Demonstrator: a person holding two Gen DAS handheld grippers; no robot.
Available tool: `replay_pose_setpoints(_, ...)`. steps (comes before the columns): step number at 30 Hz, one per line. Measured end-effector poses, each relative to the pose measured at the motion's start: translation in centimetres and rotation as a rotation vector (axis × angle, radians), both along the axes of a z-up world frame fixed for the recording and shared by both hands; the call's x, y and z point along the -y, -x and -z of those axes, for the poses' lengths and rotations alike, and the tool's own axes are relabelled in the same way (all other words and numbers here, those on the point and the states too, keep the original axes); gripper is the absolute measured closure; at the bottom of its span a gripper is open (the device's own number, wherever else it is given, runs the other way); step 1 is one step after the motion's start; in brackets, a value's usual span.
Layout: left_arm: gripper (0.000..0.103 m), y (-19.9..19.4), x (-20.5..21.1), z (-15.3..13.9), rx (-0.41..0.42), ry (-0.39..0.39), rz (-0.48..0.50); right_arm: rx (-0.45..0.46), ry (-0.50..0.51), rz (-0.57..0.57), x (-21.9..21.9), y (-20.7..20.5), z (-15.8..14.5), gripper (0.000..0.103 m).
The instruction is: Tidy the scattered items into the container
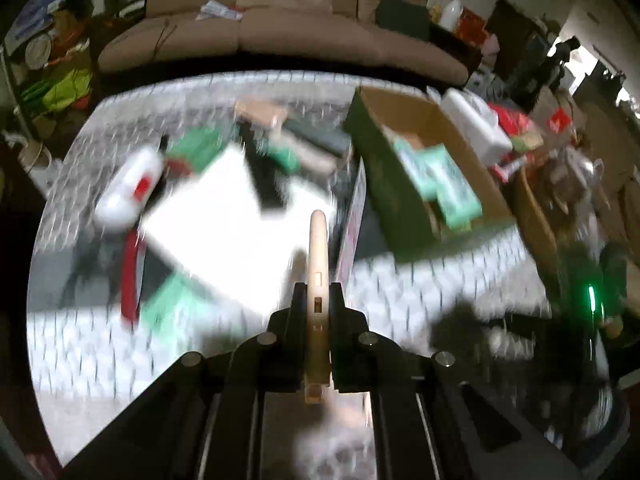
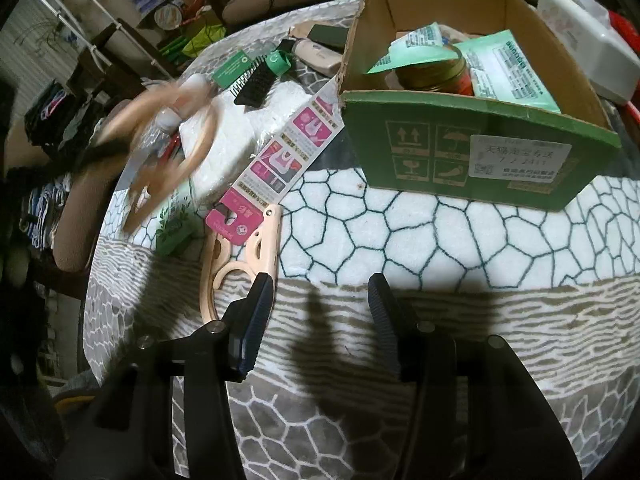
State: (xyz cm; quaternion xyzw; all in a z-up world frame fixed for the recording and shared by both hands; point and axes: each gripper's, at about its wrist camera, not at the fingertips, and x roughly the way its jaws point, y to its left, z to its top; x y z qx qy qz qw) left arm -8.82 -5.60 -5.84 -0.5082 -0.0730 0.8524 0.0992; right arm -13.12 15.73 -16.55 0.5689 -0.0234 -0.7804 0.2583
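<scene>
My left gripper (image 1: 318,292) is shut on a beige plastic hanger (image 1: 319,248), seen edge-on and held above the table; the view is blurred. The same hanger (image 2: 160,148) shows blurred in the air at the left of the right wrist view. The green cardboard box (image 2: 472,148) stands at the right with packets and a jar inside; it also shows in the left wrist view (image 1: 384,176). My right gripper (image 2: 320,296) is open and empty over the blanket, in front of the box. A second beige hanger (image 2: 240,248) with a pink card (image 2: 280,164) lies by its left finger.
A white pad (image 2: 236,136), a black comb (image 2: 256,80), green packets (image 2: 230,68) and a white bottle (image 1: 128,188) lie scattered on the patterned blanket (image 2: 400,220). A white tissue box (image 2: 580,40) stands behind the box. A sofa (image 1: 280,36) is beyond the table.
</scene>
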Motion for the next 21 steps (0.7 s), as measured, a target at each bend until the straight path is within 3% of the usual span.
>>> replay_pose_setpoints(5, 0.093, -6.5, -0.3, 2.0, 0.006, 0.163, -0.029, 0.006, -0.004, -0.005, 0.5, -0.3, 0.2, 0.055)
replay_pose_setpoints(10, 0.093, -9.5, -0.3, 4.1, 0.048, 0.220, -0.032, 0.007, -0.019, -0.016, 1.0, -0.4, 0.5, 0.053)
replay_pose_setpoints(12, 0.091, -9.9, 0.1, 4.3, 0.049, 0.192, -0.032, 0.011, -0.029, -0.018, 1.2, -0.4, 0.8, 0.053)
replay_pose_setpoints(13, 0.082, -9.9, 0.3, 4.1, 0.050, 0.174, -0.035, 0.015, -0.036, -0.019, 1.3, -0.4, 1.1, 0.053)
replay_pose_setpoints(14, 0.063, -9.7, 0.6, 3.9, 0.051, 0.162, -0.040, 0.020, -0.042, -0.021, 1.3, -0.4, 1.3, 0.053)
replay_pose_setpoints(16, 0.036, -9.2, 1.5, 3.4, 0.042, 0.125, -0.046, 0.029, -0.054, -0.023, 1.4, -0.4, 1.7, 0.053)
replay_pose_setpoints(21, 0.032, -7.0, 3.1, 4.8, 0.112, -0.009, -0.058, 0.037, -0.073, -0.031, 1.9, -0.3, 2.6, 0.053)
